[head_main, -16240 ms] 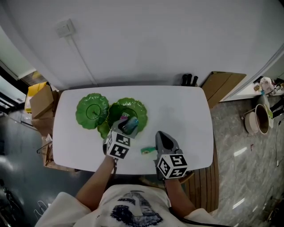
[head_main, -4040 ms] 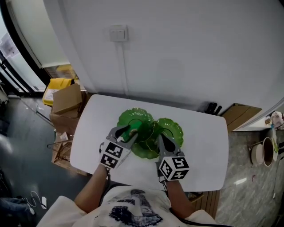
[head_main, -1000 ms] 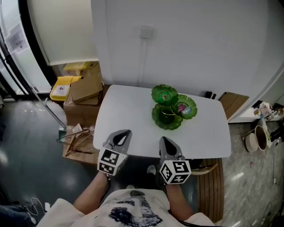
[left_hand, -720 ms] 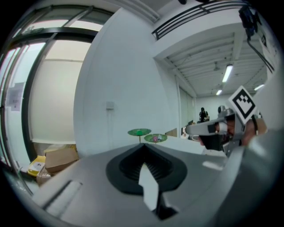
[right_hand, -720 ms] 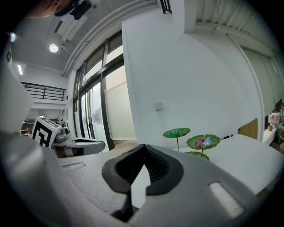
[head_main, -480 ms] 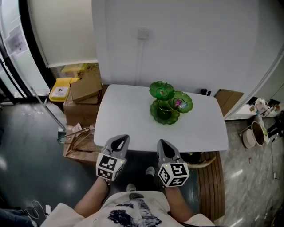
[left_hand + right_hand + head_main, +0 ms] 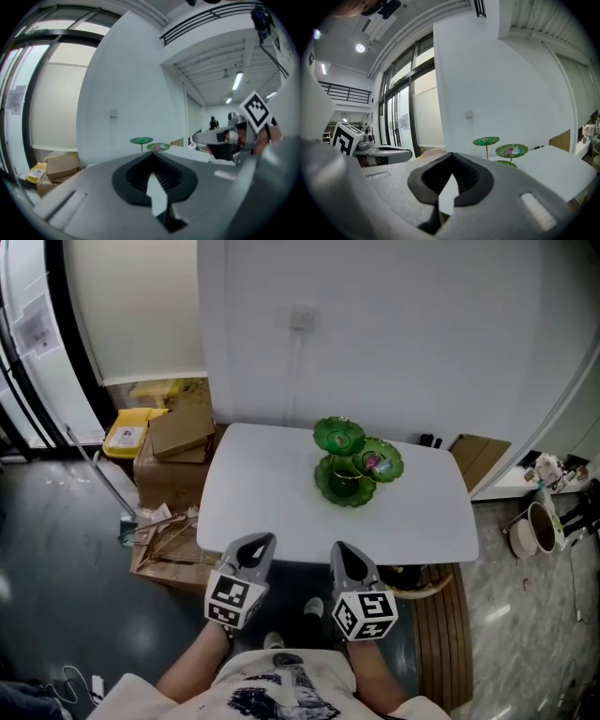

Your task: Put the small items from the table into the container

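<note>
Green tiered stand [image 7: 354,465] sole obstacle on white table [image 7: 262,512], near far edge; open tabletop left, right, in front. Wall [image 7: 422,334] close behind; cardboard boxes [image 7: 174,437] off left edge.

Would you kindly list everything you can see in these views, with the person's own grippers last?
table: one, white, middle of the head view, against the wall.
leaf dishes: three, green, on stems at the table's far side.
small items: a few, pink and pale, in the right-hand dish.
cardboard boxes: several, brown, on the floor left of the table.
yellow box: one, beside the cardboard boxes.
wall switch: one, white, above the table.
left gripper: one, grey, jaws together, empty, short of the table's near edge.
right gripper: one, grey, jaws together, empty, beside the left.
</note>
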Motion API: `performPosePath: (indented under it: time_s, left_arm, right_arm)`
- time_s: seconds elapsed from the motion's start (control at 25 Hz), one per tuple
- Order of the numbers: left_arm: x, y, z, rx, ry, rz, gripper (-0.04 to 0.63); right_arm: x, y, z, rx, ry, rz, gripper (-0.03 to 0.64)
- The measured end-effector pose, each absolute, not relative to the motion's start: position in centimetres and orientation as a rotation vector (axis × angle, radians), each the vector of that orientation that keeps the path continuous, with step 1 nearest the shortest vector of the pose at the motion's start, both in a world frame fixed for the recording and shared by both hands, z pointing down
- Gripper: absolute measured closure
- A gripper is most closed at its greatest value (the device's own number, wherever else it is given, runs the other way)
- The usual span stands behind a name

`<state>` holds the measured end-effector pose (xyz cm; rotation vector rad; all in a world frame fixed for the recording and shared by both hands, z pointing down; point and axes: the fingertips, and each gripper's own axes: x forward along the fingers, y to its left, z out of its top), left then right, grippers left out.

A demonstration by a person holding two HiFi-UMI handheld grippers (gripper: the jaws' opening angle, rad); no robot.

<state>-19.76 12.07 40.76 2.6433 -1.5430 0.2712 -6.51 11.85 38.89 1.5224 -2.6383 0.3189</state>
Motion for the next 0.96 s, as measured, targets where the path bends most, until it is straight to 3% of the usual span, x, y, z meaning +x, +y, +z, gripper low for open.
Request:
performPosePath:
  time_s: [0.96]
  left_arm:
    - [-18.8,11.1,41.1,2.644,-1.537,0.299,0.604]
  right_arm:
    - [-5.3,11.0,39.1,1.536,-2.633,0.336,0.62]
